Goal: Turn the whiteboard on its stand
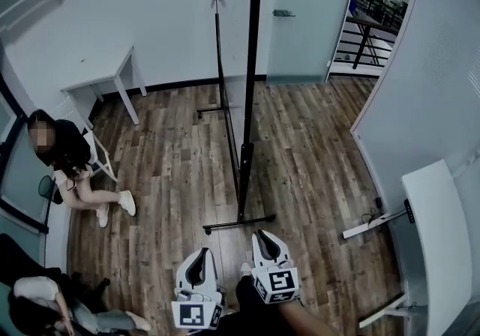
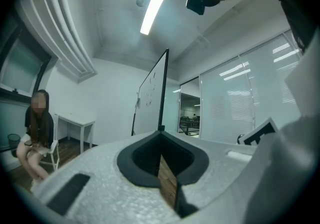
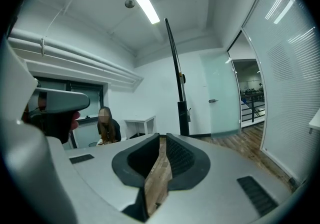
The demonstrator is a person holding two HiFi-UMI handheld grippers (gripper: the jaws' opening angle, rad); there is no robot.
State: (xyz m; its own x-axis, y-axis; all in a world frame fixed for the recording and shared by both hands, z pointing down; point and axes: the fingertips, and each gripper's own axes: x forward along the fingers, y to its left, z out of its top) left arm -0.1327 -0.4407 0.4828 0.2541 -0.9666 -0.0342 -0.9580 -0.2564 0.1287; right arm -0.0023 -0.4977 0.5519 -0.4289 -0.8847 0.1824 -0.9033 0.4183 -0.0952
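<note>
The left tool [image 1: 203, 251] and the right tool [image 1: 262, 235] were held low and side by side, each with its jaws pressed together and nothing between them. Neither touched anything.

Just ahead of them, a little beyond the right tool's tips, the foot of the stand [image 1: 238, 222] lay on the wooden floor [image 1: 172, 177]. From it a dark post [image 1: 245, 169] rose at the near end of the whiteboard [image 1: 234, 42]. The board stood upright and nearly edge-on to the tools. Its long axis ran straight away from them, and its written face pointed off to their left. Well to the left of the tools, a person [image 1: 71, 166] sat on a chair.

The board looked stiff, broad and fairly light, with a smooth face that pads would likely slip on. The dark frame along the near edge seemed the better hold, taken high enough to lever the panel round. The stand might shift on the floor if pushed too hard.
</note>
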